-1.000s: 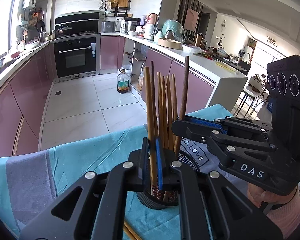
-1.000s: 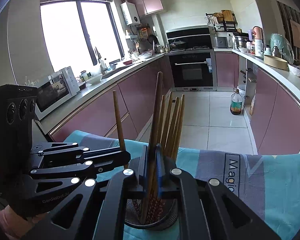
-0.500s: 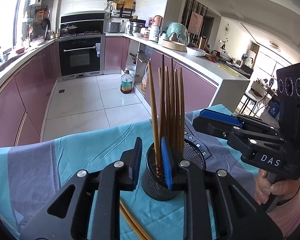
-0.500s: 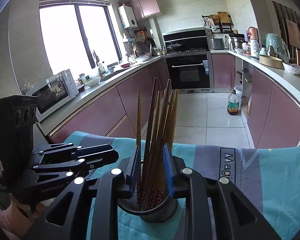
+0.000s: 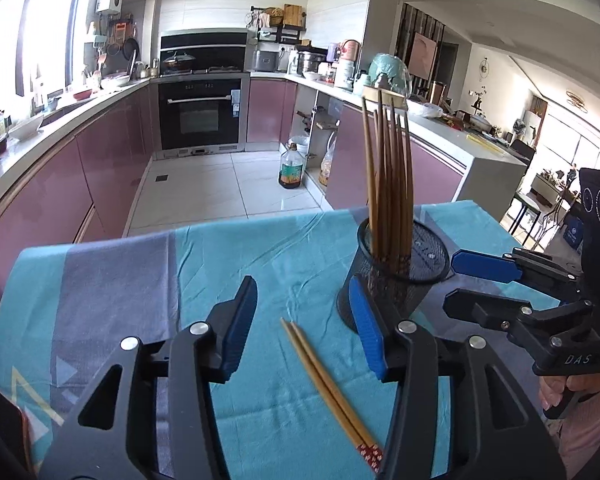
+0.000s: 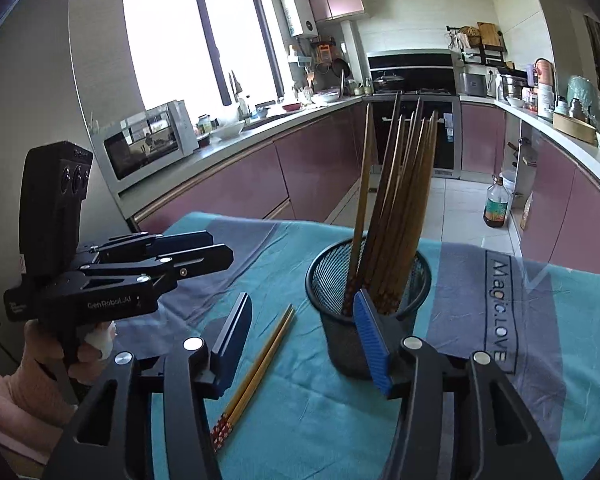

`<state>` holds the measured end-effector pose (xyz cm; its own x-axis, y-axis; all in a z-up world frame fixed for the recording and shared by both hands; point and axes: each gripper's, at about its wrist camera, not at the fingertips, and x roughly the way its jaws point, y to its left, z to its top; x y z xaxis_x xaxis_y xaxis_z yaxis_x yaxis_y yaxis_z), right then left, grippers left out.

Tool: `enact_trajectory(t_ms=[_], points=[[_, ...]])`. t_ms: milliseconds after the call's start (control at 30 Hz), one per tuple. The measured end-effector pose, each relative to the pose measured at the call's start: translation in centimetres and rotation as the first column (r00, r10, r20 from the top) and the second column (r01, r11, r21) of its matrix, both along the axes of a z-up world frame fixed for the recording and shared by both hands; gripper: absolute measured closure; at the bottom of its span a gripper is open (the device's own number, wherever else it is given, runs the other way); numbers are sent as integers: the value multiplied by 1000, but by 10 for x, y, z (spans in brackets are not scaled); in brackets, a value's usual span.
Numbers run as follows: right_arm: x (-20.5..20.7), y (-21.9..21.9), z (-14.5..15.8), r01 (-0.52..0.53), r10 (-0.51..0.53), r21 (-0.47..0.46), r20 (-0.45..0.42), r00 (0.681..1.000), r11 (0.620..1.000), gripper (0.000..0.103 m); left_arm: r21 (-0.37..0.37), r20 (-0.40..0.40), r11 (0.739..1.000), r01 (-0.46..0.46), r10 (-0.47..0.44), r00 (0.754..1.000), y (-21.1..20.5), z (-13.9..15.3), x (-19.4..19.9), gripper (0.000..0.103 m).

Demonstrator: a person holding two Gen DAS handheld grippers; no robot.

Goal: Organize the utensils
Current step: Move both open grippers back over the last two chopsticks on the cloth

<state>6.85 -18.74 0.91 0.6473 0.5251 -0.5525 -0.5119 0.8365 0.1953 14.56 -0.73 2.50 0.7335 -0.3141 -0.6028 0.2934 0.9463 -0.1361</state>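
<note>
Two chopsticks point(image 5: 332, 390) lie flat on the worktop point(image 5: 260, 248) just beside the mesh holder point(image 5: 396, 276), where the rest point(image 5: 390, 184) stand upright. Both tongs, left point(image 5: 302, 328) and right point(image 6: 302, 338), are empty and opening, probably lining up for that last pair.

One black wire-mesh cup point(image 5: 400, 272) holds about eight brown wooden chopsticks point(image 5: 392, 176); two tan bamboo chopsticks point(image 5: 328, 388) lie on the cloth.

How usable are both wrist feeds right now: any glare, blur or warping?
Left wrist view: sharp; window washed out at the left edge, counters bent by the fisheye, pair of chopsticks crisp. Right wrist view: window blown out white, mesh holder and tablecloth evenly lit, corners dark.
</note>
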Motion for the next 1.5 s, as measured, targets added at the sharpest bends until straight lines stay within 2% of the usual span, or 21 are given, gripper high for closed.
enact_trajectory(t_ms=[267,433,1033,1367,1433,1500], points=[[-11,38,-54,-51,43,-49,-140,989,998,52,-2,-108,999,-45,44,993,22,-53,-23,55],[-16,52,-70,-54,36,-102,-169,985,993,53,-4,-135,999,-52,51,990,24,-71,-32,55],[-16,58,-82,-17,-16,-176,-182,983,984,56,-8,-183,999,-41,39,982,13,-90,-34,54],[-12,58,-83,-1,-33,-177,-189,981,984,57,-8,-197,999,-44,42,980,14,-96,-33,53],[-12,56,-84,13,-48,-180,-192,980,983,64,-8,-199,999,-44,41,979,14,-97,-33,53],[-11,53,-85,16,-52,-174,-199,979,985,65,-7,-202,999,-46,43,978,14,-98,-33,53]])
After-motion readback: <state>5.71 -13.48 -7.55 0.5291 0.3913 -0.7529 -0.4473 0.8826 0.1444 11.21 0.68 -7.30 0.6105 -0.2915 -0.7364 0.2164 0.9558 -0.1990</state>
